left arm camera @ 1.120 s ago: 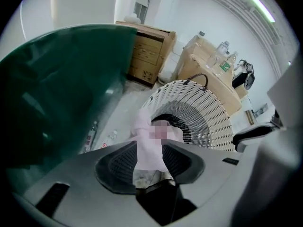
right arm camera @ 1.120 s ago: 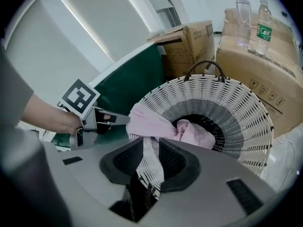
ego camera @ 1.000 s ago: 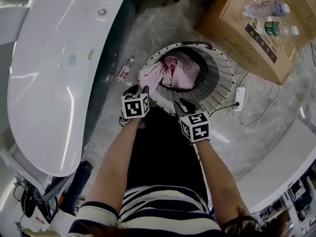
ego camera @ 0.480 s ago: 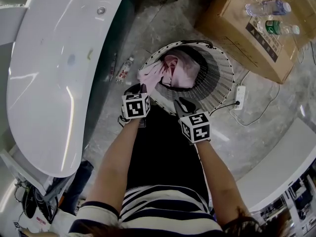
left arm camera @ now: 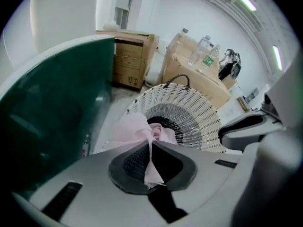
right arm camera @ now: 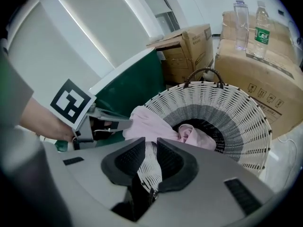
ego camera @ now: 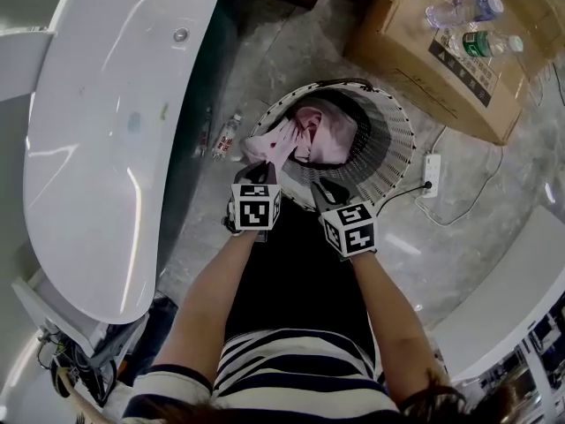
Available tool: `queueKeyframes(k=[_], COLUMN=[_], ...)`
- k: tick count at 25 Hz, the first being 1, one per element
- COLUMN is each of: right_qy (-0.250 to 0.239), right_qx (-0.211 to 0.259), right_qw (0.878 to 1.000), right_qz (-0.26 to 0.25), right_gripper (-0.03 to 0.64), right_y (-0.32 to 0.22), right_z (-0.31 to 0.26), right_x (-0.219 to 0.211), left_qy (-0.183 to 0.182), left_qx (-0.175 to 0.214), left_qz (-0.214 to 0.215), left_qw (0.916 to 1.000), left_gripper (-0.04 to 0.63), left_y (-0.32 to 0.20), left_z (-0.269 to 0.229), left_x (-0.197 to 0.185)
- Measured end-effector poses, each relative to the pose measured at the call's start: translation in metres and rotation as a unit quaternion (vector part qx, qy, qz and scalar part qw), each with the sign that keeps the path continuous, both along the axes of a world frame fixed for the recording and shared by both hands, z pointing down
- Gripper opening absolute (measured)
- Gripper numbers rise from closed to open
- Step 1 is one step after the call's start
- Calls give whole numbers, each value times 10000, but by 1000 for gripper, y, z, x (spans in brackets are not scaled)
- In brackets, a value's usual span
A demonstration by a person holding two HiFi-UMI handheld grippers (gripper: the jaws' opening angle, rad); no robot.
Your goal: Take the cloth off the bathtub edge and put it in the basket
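now the left gripper [ego camera: 265, 170] is pinching the pink cloth [ego camera: 309, 131] tight, which is draping over the basket [ego camera: 397, 144] rim at 9 o'clock and into it; the right gripper [ego camera: 328, 189] is closing narrowly on the rim at 6 o'clock.

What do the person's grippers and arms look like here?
Both the left gripper and right gripper are grey, with dark textured pads and a white cube of black square markers. Striped black-and-white top, forearms bare. Right jaws closing on basket rim.
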State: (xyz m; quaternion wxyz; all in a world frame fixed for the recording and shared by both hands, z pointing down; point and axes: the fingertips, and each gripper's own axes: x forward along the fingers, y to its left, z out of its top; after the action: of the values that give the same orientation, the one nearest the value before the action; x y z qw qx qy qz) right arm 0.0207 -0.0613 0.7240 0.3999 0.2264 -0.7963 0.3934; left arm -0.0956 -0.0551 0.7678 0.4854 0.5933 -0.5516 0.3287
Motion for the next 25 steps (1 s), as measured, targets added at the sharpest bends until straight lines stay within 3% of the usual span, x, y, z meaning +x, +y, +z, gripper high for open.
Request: queueKeyframes(k=[6, 15, 25], right_qy=[-54, -13, 44], right_qx=[76, 104, 115], right_qw=[9994, 9951, 9891], right_qz=[319, 985, 1469], right_gripper=[91, 89, 89], right_y=[-9, -5, -3], right_z=[-10, -20, -20], right_x=[12, 48, 77], left_qy=[330, 705, 839], left_qx=[293, 644, 648], left_qz=[466, 1181, 1830], left_qw=[9979, 9884, 9774], left_gripper=[31, 31, 31], left_y=[-15, -44, -52], left_z=[-32, -62, -62], left_x=[42, 97, 141])
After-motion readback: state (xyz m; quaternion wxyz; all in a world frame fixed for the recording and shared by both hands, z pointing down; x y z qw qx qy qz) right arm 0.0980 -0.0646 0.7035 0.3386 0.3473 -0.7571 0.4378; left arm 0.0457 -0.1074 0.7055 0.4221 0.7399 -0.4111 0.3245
